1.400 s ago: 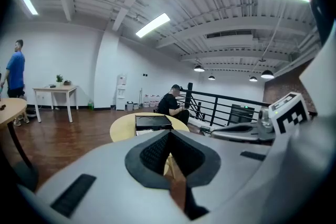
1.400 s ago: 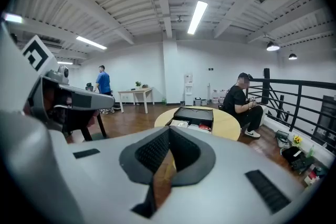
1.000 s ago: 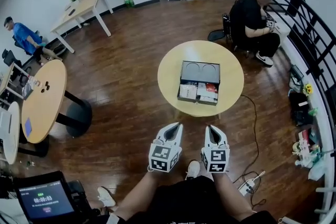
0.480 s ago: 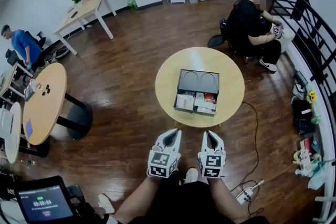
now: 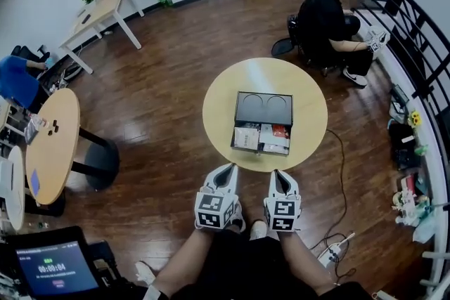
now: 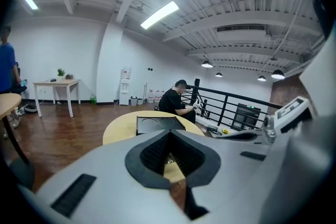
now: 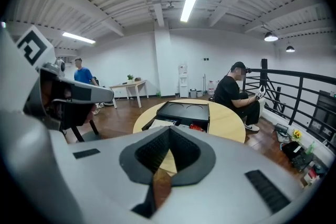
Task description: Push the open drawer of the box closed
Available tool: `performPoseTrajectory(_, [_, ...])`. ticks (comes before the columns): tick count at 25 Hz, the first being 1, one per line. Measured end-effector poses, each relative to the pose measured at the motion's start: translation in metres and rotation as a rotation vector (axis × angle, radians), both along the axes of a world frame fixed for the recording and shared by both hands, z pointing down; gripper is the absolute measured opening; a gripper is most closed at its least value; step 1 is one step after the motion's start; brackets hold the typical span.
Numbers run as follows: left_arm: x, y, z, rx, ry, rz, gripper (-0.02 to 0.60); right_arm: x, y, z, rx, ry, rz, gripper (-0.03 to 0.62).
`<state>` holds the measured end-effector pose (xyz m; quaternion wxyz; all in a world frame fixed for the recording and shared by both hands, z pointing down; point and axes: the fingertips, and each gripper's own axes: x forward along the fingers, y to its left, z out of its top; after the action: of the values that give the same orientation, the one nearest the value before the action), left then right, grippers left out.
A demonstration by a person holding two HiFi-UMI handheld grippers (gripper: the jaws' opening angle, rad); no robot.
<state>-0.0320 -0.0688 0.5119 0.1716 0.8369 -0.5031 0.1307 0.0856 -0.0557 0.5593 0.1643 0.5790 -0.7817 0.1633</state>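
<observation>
Left claw (image 5: 230,167) pressed together, empty, right claw (image 5: 276,173) pressed together too, both hovering short of round table (image 5: 310,109), black box (image 5: 263,107) on it, drawer (image 5: 261,139) open toward claws

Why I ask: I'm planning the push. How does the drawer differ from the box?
The box is black, its top bare with two round hollows; the drawer holds white and red packs. The box sits midway on the table; the drawer juts out toward its near edge. Both share one width.
</observation>
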Motion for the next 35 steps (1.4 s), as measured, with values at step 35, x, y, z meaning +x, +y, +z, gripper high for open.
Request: performPoseTrajectory(35, [-0.028, -0.082, 0.116, -0.215, -0.079, 0.094, -0.003, -0.027, -0.070, 0.134, -0.268, 0.042, 0.062, 0.005])
